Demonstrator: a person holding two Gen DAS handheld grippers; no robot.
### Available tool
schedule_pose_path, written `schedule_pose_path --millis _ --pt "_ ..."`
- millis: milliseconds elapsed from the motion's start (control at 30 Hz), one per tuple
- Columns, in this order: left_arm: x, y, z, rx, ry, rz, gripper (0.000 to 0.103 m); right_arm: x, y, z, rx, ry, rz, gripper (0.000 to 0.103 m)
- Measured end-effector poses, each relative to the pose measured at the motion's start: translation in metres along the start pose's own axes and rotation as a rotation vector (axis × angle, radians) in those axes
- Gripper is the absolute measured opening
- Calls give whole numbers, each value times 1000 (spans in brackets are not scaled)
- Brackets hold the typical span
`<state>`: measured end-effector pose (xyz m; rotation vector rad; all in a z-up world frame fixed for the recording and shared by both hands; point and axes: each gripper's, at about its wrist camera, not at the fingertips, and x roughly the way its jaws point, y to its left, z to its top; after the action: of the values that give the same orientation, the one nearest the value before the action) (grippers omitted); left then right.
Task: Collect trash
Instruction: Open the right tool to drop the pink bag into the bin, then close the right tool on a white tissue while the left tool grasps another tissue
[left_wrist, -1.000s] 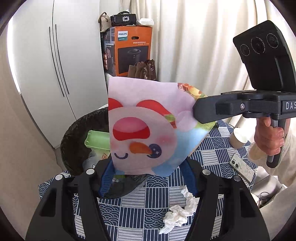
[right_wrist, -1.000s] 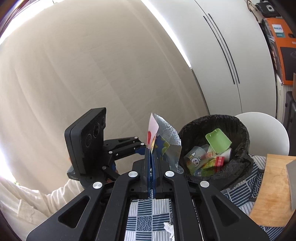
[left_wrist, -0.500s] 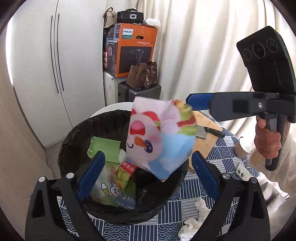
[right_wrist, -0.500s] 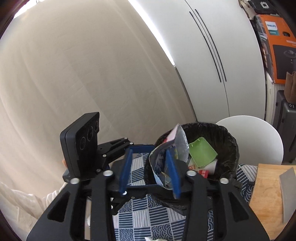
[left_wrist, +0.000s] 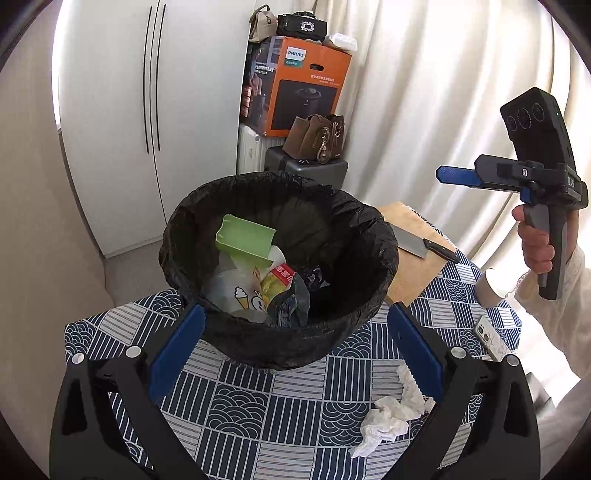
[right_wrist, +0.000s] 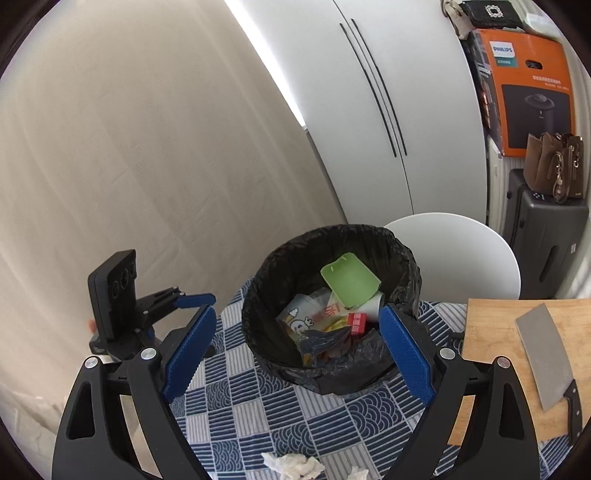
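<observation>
- Both your tongs have just been opening: the left tongs (left_wrist: 295, 354) and the right tongs (right_wrist: 297, 354) now stand wide with nothing between their pads.
- The cartoon snack bag (left_wrist: 290, 302) that hung between them a moment ago has dropped into the black-lined bin (left_wrist: 373, 236), among the other wrappers.
- That piece is collected; the job is not done.
- Crumpled tissue (left_wrist: 391, 417) lies on the tabletop (left_wrist: 240, 406), near you and right of the bin, a likely next pick.
</observation>
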<state>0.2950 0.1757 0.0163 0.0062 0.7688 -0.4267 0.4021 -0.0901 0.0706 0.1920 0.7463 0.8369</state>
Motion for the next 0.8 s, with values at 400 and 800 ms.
schedule_pose_path --millis 400,800 --pt "-16 -4 -41 -50 65 99 97 0 -1 -43 2 72 -70 86" --pt "-12 -21 -82 -113 139 131 97 11 -10 -95 -28 221 -108 86"
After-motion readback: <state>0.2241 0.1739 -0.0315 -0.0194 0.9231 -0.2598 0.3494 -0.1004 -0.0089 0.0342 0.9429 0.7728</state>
